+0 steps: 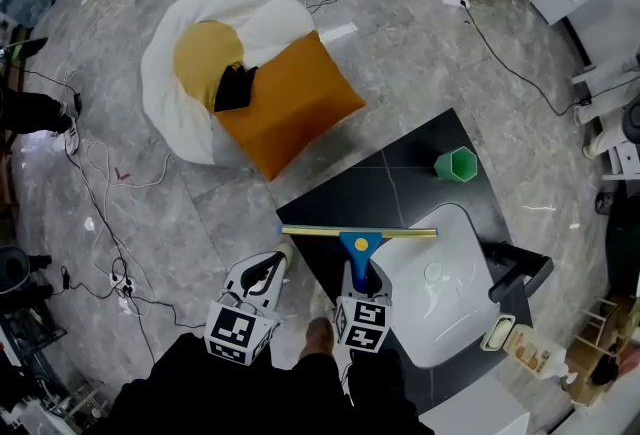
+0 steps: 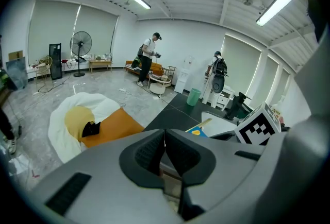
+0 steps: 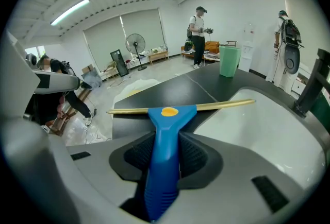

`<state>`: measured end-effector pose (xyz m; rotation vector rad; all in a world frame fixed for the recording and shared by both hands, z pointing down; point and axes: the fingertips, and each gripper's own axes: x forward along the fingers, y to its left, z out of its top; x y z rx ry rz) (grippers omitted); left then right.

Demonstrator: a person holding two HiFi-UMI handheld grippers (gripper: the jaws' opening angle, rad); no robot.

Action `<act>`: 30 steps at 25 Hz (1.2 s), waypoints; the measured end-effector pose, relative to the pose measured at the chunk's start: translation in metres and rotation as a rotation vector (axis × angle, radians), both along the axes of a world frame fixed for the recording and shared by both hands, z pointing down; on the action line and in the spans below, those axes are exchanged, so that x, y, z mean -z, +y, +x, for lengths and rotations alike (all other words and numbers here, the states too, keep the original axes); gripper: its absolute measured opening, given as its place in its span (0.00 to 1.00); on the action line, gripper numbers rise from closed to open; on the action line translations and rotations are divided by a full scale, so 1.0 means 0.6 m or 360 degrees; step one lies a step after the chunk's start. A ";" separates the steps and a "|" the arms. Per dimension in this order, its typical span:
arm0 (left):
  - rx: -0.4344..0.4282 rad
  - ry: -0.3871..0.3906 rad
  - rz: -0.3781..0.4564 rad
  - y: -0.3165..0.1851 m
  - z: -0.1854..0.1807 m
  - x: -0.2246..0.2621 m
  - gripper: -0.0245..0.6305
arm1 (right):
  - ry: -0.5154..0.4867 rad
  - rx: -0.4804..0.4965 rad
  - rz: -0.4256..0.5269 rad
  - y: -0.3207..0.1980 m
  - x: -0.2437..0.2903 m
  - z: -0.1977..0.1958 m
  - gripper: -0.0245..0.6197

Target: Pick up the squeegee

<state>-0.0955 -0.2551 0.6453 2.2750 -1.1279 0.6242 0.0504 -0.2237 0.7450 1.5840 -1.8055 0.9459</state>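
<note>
Between the fingers of the right gripper (image 1: 360, 273), head view, runs the blue handle of the squeegee (image 1: 360, 235). Its yellow blade lies crosswise just beyond the fingertips, on the black counter (image 1: 420, 158) at the rim of the white sink (image 1: 445, 308). The left gripper (image 1: 265, 271) hangs to the left of the handle, apart from it, over the floor. The right hand is plainly the nearer.

Left gripper view: fingers (image 2: 149, 153) pressed together, nothing between them. The squeegee shows beyond them, off to the right.

Right gripper view: the handle's long axis runs straight along the fingers, with the blade square across ahead of them. Both pads (image 3: 193, 155) bear on the handle's sides, closed partway around it. Judgement: the grip is taken, and since the blade appears to rest on the counter, the lift remains to be made, straight up.
</note>
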 end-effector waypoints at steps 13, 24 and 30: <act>-0.0027 0.0008 0.0121 -0.019 -0.008 0.062 0.07 | -0.0006 -0.0117 0.0095 -0.022 0.067 0.028 0.26; -0.0143 0.0056 0.0284 -0.045 0.003 0.155 0.07 | 0.0040 -0.0238 0.0303 -0.041 0.196 0.043 0.26; -0.0246 0.0109 0.0376 -0.046 0.020 0.205 0.07 | 0.0061 -0.0329 0.0420 -0.034 0.261 0.050 0.26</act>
